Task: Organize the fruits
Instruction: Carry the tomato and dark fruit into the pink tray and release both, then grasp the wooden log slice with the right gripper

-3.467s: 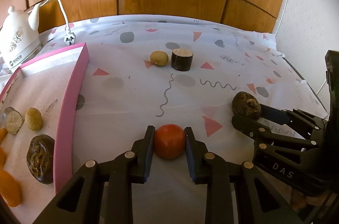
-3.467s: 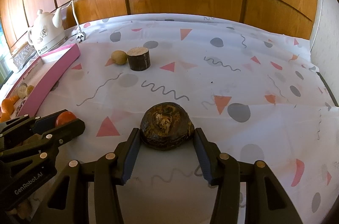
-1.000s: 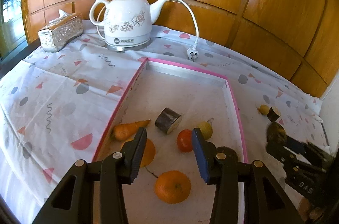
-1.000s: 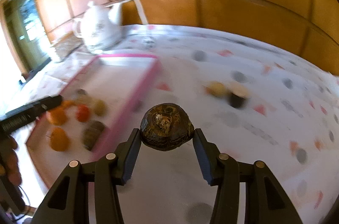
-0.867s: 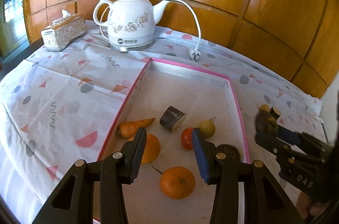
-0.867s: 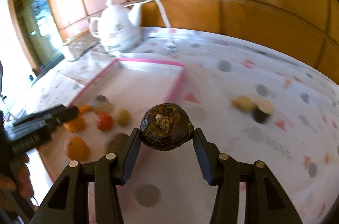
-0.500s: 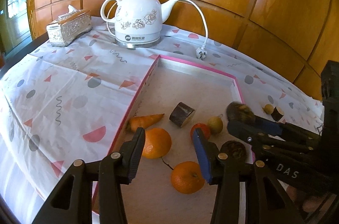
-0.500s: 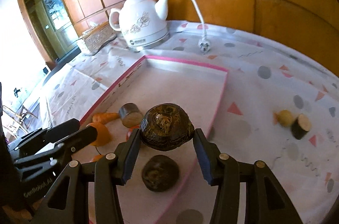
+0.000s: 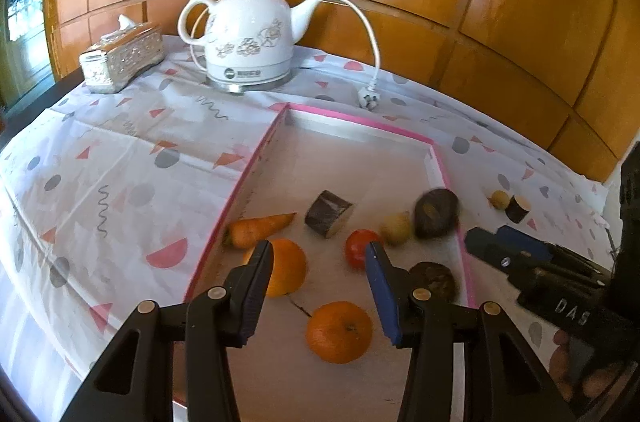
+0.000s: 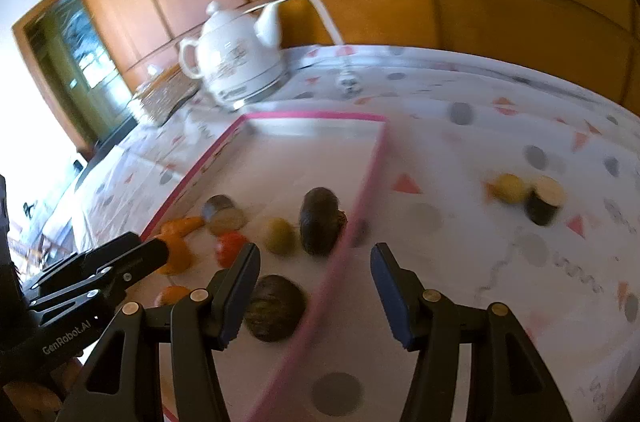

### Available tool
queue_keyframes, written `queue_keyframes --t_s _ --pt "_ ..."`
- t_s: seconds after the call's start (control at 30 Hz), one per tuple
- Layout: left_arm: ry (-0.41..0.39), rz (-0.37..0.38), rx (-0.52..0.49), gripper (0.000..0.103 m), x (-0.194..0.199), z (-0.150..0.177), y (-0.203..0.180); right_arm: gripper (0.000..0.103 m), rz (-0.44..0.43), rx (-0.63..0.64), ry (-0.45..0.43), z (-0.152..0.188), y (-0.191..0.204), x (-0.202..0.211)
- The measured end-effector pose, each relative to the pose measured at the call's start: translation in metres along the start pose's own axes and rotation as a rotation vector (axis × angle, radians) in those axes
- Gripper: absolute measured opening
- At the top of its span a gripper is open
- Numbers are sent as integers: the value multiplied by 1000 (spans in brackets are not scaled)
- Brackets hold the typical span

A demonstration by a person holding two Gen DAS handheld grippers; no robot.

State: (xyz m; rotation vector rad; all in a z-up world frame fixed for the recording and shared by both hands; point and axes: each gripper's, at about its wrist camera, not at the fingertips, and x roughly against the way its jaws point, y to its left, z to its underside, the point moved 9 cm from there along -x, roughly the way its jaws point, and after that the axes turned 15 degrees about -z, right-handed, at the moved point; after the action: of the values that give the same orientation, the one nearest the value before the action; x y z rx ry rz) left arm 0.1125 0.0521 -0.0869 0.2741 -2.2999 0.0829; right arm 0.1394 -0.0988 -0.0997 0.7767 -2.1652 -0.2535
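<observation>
The pink-rimmed tray [image 9: 360, 120] [image 10: 376, 158] holds two oranges [image 9: 340, 332], a carrot [image 9: 260, 228], a red tomato [image 9: 360, 248], a yellow fruit [image 9: 396, 228], a cut dark piece [image 9: 328, 214] and two dark brown round fruits [image 9: 436, 208] [image 10: 320, 216]. My left gripper [image 9: 320, 296] is open and empty above the tray's near end. My right gripper [image 10: 316, 292] is open and empty over the tray's right rim; the dark fruit lies just beyond it. A small yellow fruit [image 10: 508, 188] and a dark cut piece [image 10: 544, 200] lie on the cloth to the right.
A white electric kettle [image 9: 250, 34] with its cord and plug [image 9: 368, 100] stands behind the tray. A silver tissue box [image 9: 120, 58] sits at the back left. A patterned tablecloth [image 9: 100, 158] covers the table. Wooden panels back it.
My right gripper has opened and let go of the dark brown fruit, which now lies in the tray. The right gripper has pulled back to the right. My left gripper stays open.
</observation>
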Motion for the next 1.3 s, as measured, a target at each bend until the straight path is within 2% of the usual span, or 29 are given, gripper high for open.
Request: queue_keyframes --t_s 0.13,0.37,0.6,1.2,1.23,1.27,1.3 --pt "-1 20 -21 48 2 -1 -13 58 41 -54 -38 1 -27 20" --pt "-10 66 -71 50 8 -4 -43 58 165 -169 -95 5 -95 54" --pt "-15 104 -118 51 13 -5 -71 58 252 -221 -109 0 -143 67" --pt "-7 171 -203 51 10 -7 -128 55 361 -135 -18 -18 -187 28" --pt "-5 172 -205 51 9 -7 -130 54 360 -136 -16 -19 -189 27" --pt "-4 172 -207 51 8 -7 -132 48 357 -138 -14 -20 -191 26" --pt "-3 174 -209 51 7 -8 -135 36 353 -134 -17 -22 -192 25"
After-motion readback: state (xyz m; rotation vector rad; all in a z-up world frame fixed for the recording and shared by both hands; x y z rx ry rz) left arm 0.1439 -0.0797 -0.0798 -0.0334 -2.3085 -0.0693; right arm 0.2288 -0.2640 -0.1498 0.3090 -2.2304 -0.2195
